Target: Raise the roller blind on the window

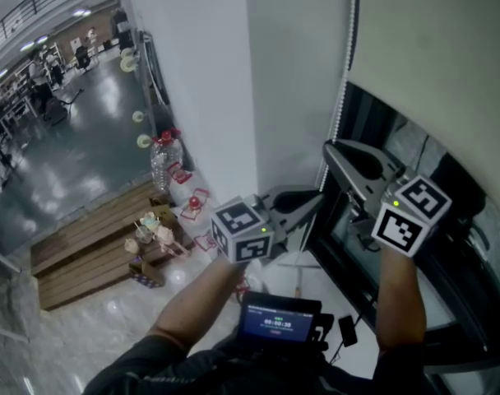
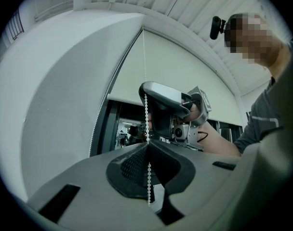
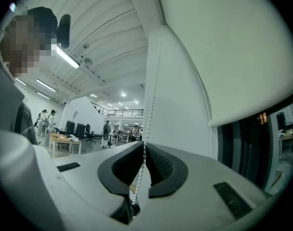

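The cream roller blind [image 1: 431, 39] covers the upper window; its bottom edge hangs over dark glass. Its white bead chain [image 1: 342, 105] runs down beside the window's left edge. In the head view my right gripper [image 1: 328, 146] is the higher one and my left gripper [image 1: 320, 197] sits just below it, both at the chain. The left gripper [image 2: 147, 143] is shut on the bead chain [image 2: 146, 114], which passes between its pads. The right gripper [image 3: 144, 146] is also shut on the bead chain [image 3: 150, 109], with the blind [image 3: 233, 47] to its right.
A white pillar [image 1: 209, 81] stands left of the window. Below it on the floor lie wooden boards [image 1: 94, 253], plastic bottles [image 1: 164, 159] and small items. A device with a lit screen [image 1: 276, 319] hangs at the person's chest. An open hall spreads to the left.
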